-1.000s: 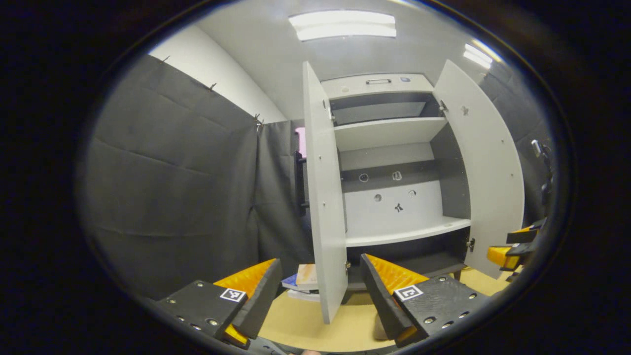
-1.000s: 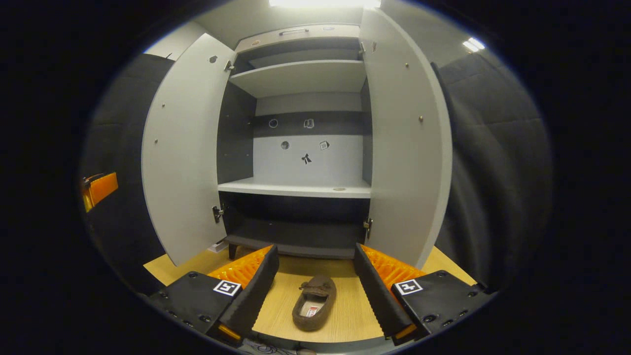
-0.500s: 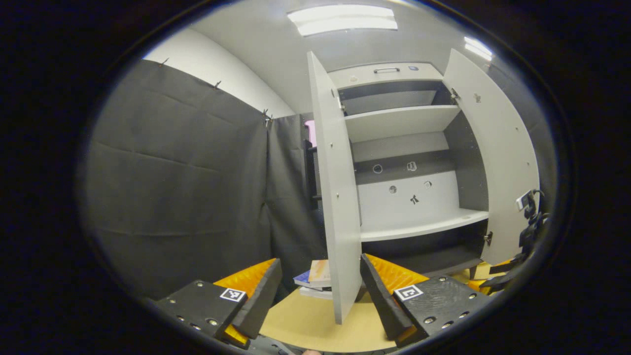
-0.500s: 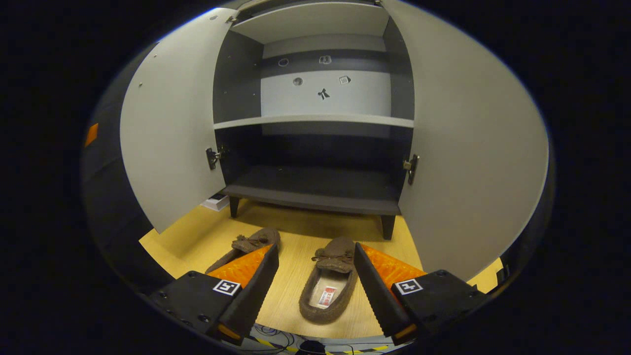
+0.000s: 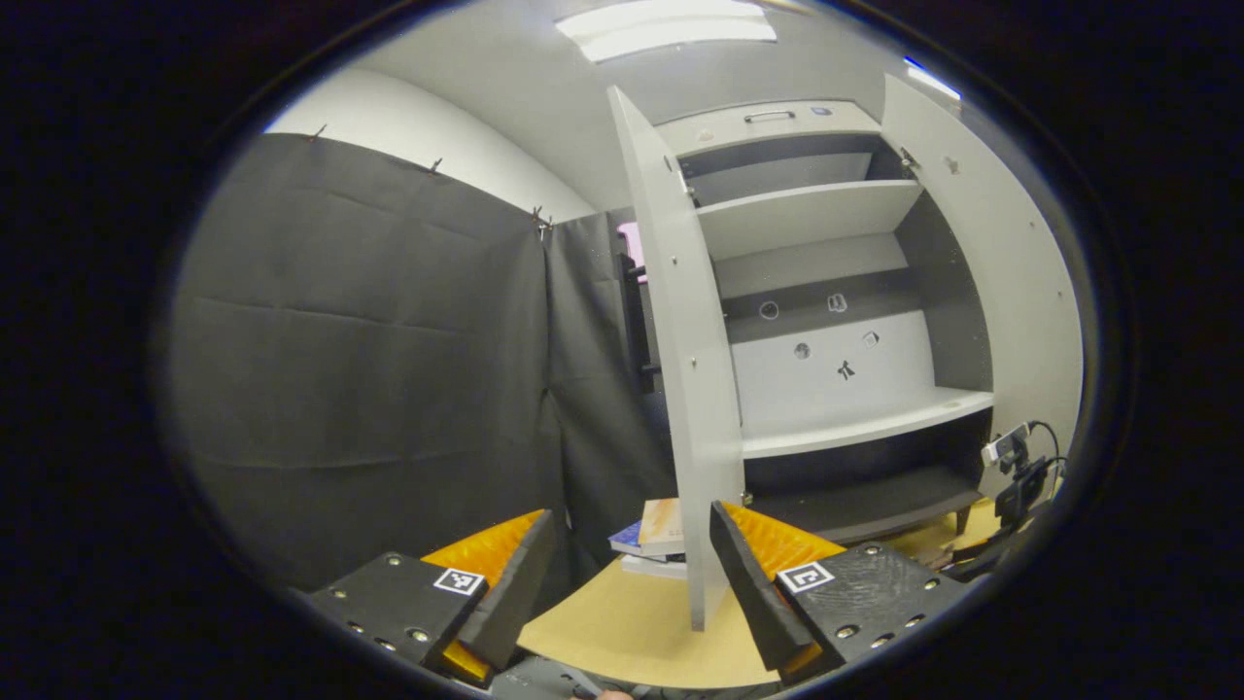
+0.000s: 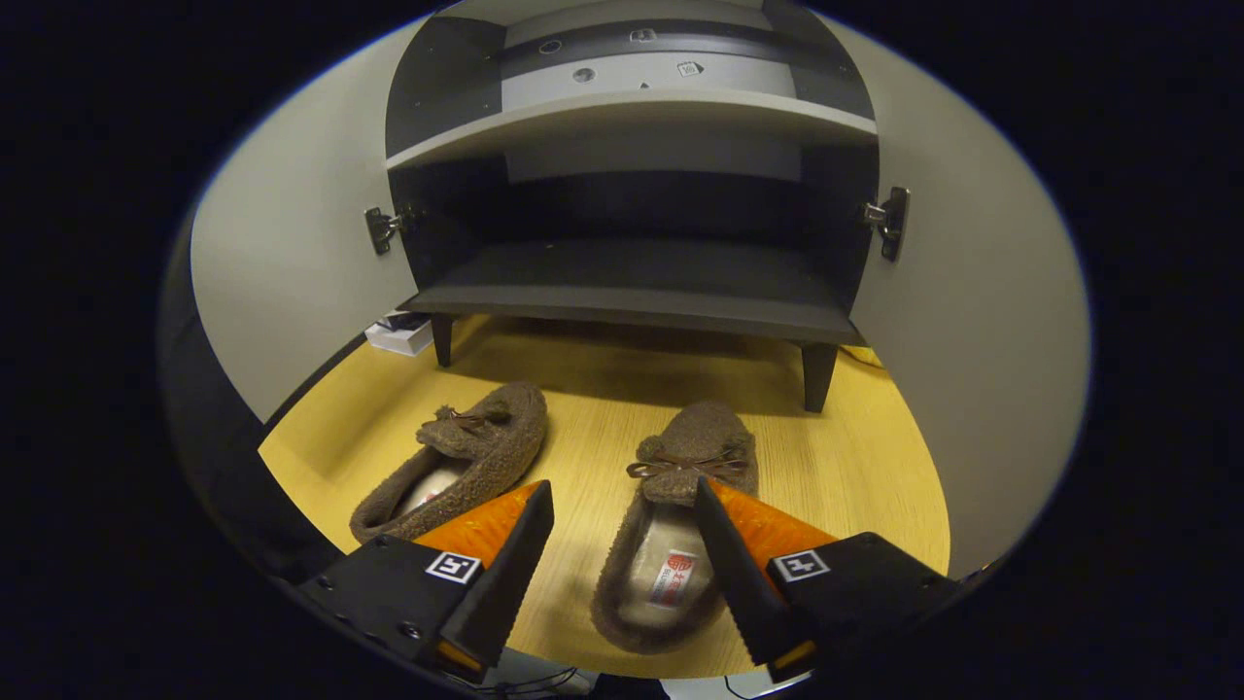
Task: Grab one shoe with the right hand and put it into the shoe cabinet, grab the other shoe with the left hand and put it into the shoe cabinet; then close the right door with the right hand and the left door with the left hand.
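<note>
Right now both brown fuzzy shoes sit on the yellow wood floor (image 6: 865, 467) in front of the shoe cabinet (image 6: 632, 282), side by side with a gap between them, toes toward the cabinet. In the right gripper view the right shoe (image 6: 680, 515) lies straight, label visible on its insole; the left shoe (image 6: 462, 462) is angled, toe turned right. Right gripper (image 6: 622, 574) is low over the right shoe, jaws wide, nothing held. One finger is in front of the shoe's right edge, the other over bare floor between the two shoes, near the left shoe's heel; can't tell if either touches.

Cabinet stands on short legs, bottom compartment dark with nothing in it, light shelf (image 6: 622, 112) above. Both doors swung open: left door (image 6: 292, 282) and right door (image 6: 972, 340), hinges showing at the lower corners. A small white box (image 6: 400, 335) sits on the floor by the cabinet's left leg.

Left gripper (image 5: 632, 574) is up higher, well off to the left of the cabinet, jaws wide, holding nothing. In its view the left door is edge-on, a stack of books (image 5: 653, 535) on the floor just behind it, black cloth wall (image 5: 369, 360) on the left. Ceiling light (image 5: 666, 19) overhead. A small camera with cable (image 5: 1011, 467) shows at the far right edge.
</note>
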`<state>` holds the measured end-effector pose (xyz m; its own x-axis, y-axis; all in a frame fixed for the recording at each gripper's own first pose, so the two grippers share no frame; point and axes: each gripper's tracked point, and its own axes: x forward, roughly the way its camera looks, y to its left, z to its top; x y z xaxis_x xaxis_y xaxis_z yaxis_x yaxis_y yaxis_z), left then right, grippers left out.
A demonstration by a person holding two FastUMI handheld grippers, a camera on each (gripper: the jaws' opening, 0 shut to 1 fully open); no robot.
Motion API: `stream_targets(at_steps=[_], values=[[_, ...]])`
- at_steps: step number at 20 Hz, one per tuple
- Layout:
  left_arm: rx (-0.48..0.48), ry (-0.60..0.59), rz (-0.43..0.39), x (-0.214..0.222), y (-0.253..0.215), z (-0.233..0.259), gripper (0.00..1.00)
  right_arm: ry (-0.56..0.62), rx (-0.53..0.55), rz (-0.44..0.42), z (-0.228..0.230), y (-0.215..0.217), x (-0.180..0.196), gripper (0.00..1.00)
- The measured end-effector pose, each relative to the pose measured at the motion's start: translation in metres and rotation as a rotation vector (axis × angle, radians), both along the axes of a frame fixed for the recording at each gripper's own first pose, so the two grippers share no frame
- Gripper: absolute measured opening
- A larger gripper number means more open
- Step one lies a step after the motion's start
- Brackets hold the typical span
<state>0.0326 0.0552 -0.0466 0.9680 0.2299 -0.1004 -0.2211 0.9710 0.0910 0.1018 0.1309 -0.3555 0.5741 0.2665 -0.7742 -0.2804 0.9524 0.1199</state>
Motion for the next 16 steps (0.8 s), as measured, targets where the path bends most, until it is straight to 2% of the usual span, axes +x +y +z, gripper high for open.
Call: stream_targets(at_steps=[1, 2, 3, 4, 5, 6, 9, 11, 12, 13, 14, 16], values=[[0.003, 0.007, 0.004, 0.001, 0.001, -0.001, 0.93, 0.019, -0.002, 0.004, -0.006, 0.002, -0.001, 0.88], [0.005, 0.010, 0.008, 0.001, 0.002, -0.001, 0.93, 0.032, -0.009, 0.003, -0.010, 0.002, -0.004, 0.82], [0.007, 0.009, 0.013, 0.002, 0.004, 0.001, 0.94, 0.046, -0.012, 0.005, -0.016, 0.004, -0.007, 0.80], [0.009, 0.006, 0.018, 0.001, 0.004, 0.003, 0.96, 0.061, -0.022, 0.006, -0.021, 0.004, -0.008, 0.72], [0.010, 0.002, 0.021, 0.001, 0.005, 0.004, 0.97, 0.078, -0.038, 0.010, -0.028, 0.004, -0.010, 0.72], [0.012, -0.002, 0.024, 0.000, 0.006, 0.004, 0.99, 0.091, -0.056, 0.014, -0.034, 0.004, -0.011, 0.80], [0.011, 0.008, 0.027, -0.002, 0.006, 0.001, 1.00, 0.112, -0.111, 0.024, -0.047, 0.003, -0.012, 0.80], [0.013, 0.014, 0.030, -0.002, 0.007, 0.001, 1.00, 0.111, -0.140, 0.002, -0.049, -0.002, -0.010, 0.67], [0.015, 0.011, 0.036, -0.003, 0.008, 0.002, 1.00, 0.123, -0.151, -0.010, -0.057, -0.004, -0.008, 0.41], [0.015, 0.006, 0.038, -0.003, 0.008, 0.003, 1.00, 0.130, -0.149, -0.013, -0.055, -0.004, -0.009, 0.45], [0.014, 0.002, 0.037, -0.003, 0.008, 0.003, 1.00, 0.126, -0.177, -0.011, -0.059, -0.009, -0.007, 0.42], [0.012, 0.000, 0.029, -0.005, 0.008, 0.004, 1.00, 0.130, -0.164, -0.024, -0.055, -0.010, -0.007, 0.17]])
